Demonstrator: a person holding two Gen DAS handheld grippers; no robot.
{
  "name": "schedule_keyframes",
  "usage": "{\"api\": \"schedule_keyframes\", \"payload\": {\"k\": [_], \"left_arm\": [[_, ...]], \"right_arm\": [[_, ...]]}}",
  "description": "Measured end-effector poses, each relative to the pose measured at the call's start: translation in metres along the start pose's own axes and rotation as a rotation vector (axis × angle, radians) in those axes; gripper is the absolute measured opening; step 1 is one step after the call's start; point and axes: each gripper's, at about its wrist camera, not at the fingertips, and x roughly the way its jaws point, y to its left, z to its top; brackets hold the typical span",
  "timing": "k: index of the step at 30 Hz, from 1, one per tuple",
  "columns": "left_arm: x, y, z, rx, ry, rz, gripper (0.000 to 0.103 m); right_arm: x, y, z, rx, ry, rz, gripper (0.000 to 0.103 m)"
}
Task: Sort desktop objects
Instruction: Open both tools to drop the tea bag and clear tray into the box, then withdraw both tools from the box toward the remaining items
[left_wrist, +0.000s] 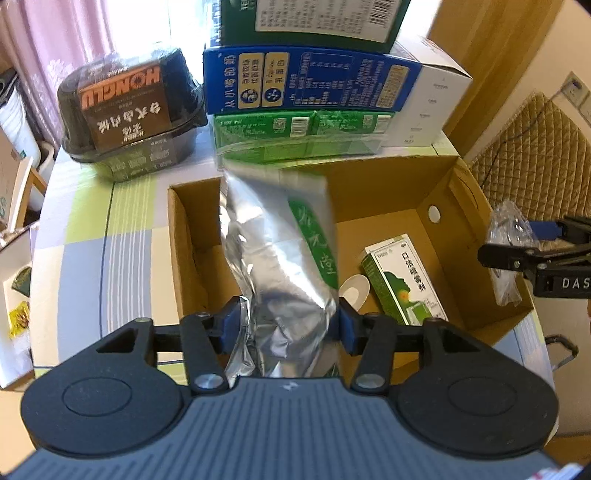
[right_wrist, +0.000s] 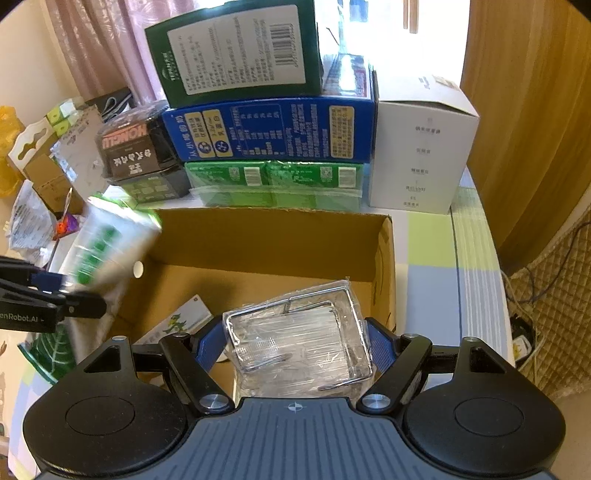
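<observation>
My left gripper (left_wrist: 286, 325) is closed on a crumpled silver foil pouch (left_wrist: 280, 251) with green print, holding it over the open cardboard box (left_wrist: 388, 195). My right gripper (right_wrist: 297, 341) pinches a clear plastic-wrapped packet (right_wrist: 299, 332) with wire frames inside, above the same box's near edge. Only the left view shows the box floor: one green-and-white spray carton (left_wrist: 402, 280) and one white spoon (left_wrist: 354, 288). Behind the box, both views show three stacked cartons, one white box (right_wrist: 421, 155) and one black Honglu tub (left_wrist: 129, 110).
</observation>
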Motion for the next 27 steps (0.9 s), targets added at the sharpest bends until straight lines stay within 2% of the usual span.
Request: {"api": "schedule_keyframes", "payload": {"k": [3, 16, 19, 21, 24, 27], "left_arm": [[0.001, 0.002, -0.002, 0.008, -0.023, 0.035, 0.048], [-0.008, 0.001, -0.015, 0.019, -0.041, 0.009, 0.048], [-0.008, -0.002, -0.017, 0.026, -0.045, 0.004, 0.051], [-0.008, -0.003, -0.018, 0.029, -0.048, 0.001, 0.059], [-0.01, -0.006, -0.022, 0.042, -0.053, 0.001, 0.064], [-0.012, -0.007, -0.025, 0.046, -0.057, 0.001, 0.066]], "right_arm": [[0.005, -0.003, -0.002, 0.006, 0.003, -0.002, 0.075], [0.006, -0.016, -0.005, 0.049, -0.001, -0.01, 0.075], [0.007, -0.019, -0.006, 0.071, -0.009, 0.016, 0.076], [0.007, -0.023, -0.007, 0.104, -0.014, 0.032, 0.082], [0.003, -0.026, -0.008, 0.115, -0.038, 0.019, 0.087], [-0.004, -0.027, -0.009, 0.117, -0.05, 0.017, 0.088]]}}
